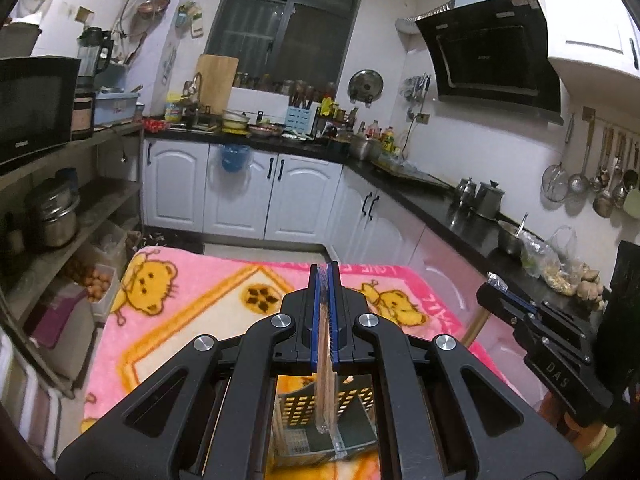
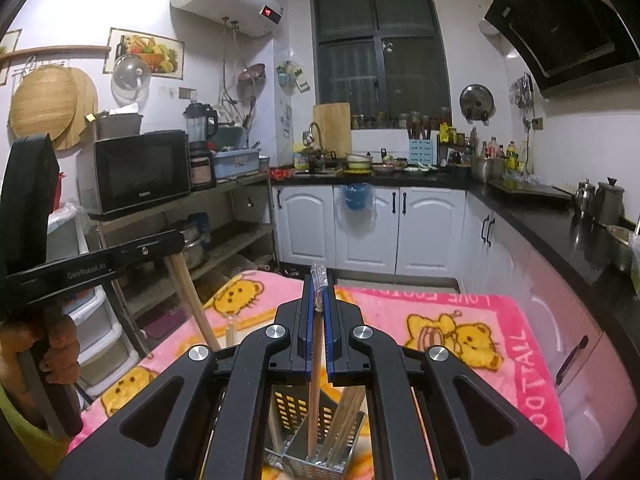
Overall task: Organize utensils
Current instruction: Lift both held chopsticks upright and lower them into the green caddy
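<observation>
The wrapped chopsticks point(image 2: 316, 360) in the right gripper point(image 2: 319, 312) are a thin wooden pair in a clear plastic sleeve, and the blue pads pinch them near their upper end. The crinkled tip of the sleeve sticks out above the jaws, while the lower ends hang down into the utensil basket point(image 2: 316, 440), a perforated plastic caddy that stands on the pink blanket point(image 2: 460, 320) near its front edge. The left gripper point(image 1: 325, 300) is pressed together on a second wrapped pair of chopsticks point(image 1: 325, 384) in the same way, with the ends low inside the basket point(image 1: 320, 412).

I judge these sticks to be very light and stiff, but narrow, and the plastic sleeve looks smooth, so they may slide or swing between the pads if the grip is loose. The best place to hold seems the upper part, where the wood fills the sleeve, not the empty plastic tip, which would only fold. More chopsticks point(image 2: 348, 420) already lean in the right compartment of the basket. The basket itself seems light and could tip if a stick pushes on its wall. A hand point(image 2: 60, 356) holds the left gripper's handle above the left edge of the blanket.
</observation>
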Tool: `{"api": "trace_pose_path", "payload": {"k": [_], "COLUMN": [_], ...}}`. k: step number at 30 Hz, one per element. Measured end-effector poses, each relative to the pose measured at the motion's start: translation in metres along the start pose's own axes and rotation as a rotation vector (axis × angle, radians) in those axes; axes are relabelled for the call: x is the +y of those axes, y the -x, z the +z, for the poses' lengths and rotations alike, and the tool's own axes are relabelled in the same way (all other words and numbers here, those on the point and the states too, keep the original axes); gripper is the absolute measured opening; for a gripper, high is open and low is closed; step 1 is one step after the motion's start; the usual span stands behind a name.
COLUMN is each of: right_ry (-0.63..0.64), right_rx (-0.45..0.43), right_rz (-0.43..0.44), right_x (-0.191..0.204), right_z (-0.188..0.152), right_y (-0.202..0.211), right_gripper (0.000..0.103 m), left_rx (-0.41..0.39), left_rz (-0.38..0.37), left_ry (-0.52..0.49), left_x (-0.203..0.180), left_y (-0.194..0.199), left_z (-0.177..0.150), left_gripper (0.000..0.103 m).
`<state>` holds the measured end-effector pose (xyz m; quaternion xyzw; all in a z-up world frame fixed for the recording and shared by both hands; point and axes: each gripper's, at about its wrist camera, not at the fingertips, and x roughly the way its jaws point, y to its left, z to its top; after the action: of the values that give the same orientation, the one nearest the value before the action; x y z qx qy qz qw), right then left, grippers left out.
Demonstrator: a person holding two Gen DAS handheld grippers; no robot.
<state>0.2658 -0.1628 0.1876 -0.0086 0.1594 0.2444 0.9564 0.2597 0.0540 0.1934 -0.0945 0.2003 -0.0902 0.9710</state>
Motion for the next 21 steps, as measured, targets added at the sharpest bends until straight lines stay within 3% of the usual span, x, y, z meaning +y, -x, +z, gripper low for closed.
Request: {"api": "trace_pose_path", "payload": {"k": [21], "right_ry": [-0.049], "right_rx": [0.115], "right_rz": [-0.018], "right_x": [-0.013], "right_z": [-0.045], "right_y": [-0.042], "right_gripper": [0.005], "left_rx": [0.092], "left_rz": [0.024], "left_ry": [0.022], "left_x": [0.022], "left_y": [-0.031], "left_z": [-0.051], "left_gripper": [0.002]}}
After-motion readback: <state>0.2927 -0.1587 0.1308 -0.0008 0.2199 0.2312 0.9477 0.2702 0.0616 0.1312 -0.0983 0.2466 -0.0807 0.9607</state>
